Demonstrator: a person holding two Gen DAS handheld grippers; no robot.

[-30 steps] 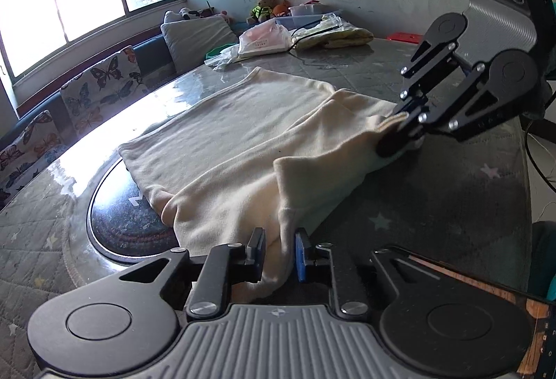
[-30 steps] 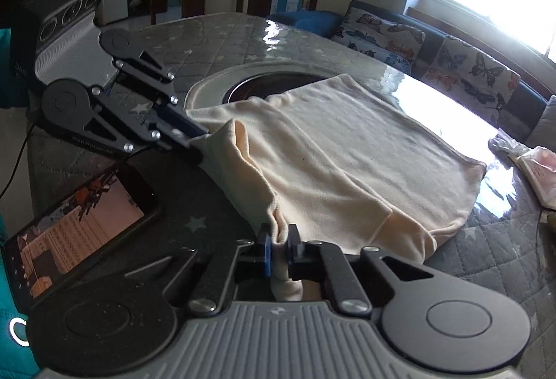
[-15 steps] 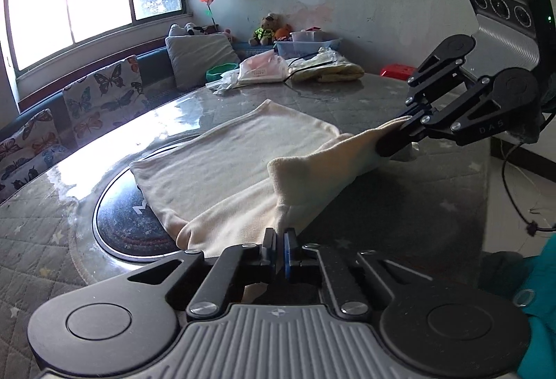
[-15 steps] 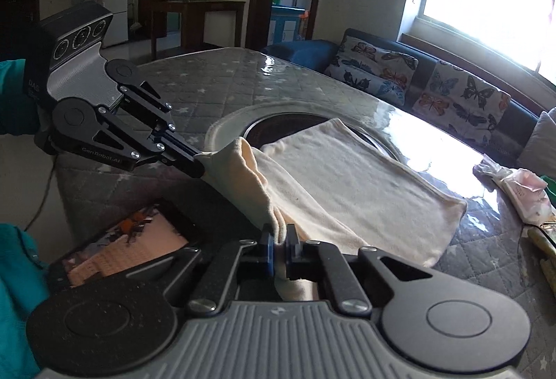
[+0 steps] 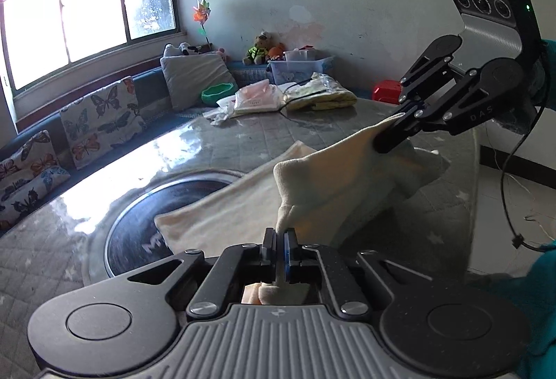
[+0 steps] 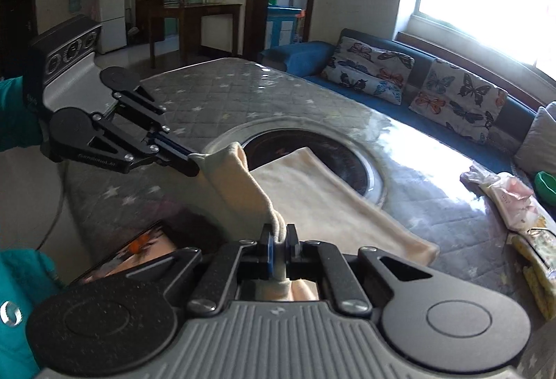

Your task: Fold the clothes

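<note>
I have the cream garment (image 5: 243, 212) pinched in both claws. My left claw (image 5: 280, 248) is clamped on a corner of its near edge, the cloth bunched between the pads and poking out behind them. My right claw (image 6: 278, 248) is clamped on the other corner of that same edge; from my left camera it shows at 2 o'clock (image 5: 391, 141), biting the fabric. The held edge hangs lifted between the two claws, while the far part of the garment lies flat on the quilted worktop (image 6: 215, 94), partly over the dark round inset (image 6: 351, 167).

I judge this to be the carry of a fold: near edge up, to travel toward 12 o'clock and land on the flat part. To do it well I should keep both claws level and the same way apart, so the edge between them stays taut and does not sag into a crease. Both corners should move at one pace, or the fold line will skew. I want the lifted edge to come down parallel with the far edge, corners matching, and only then let go. The fabric looks soft and thick, so dragging it could pull the flat part out of square. A phone (image 6: 139, 254) lies at 7 o'clock from my right claw; the hanging cloth should stay off it.
</note>
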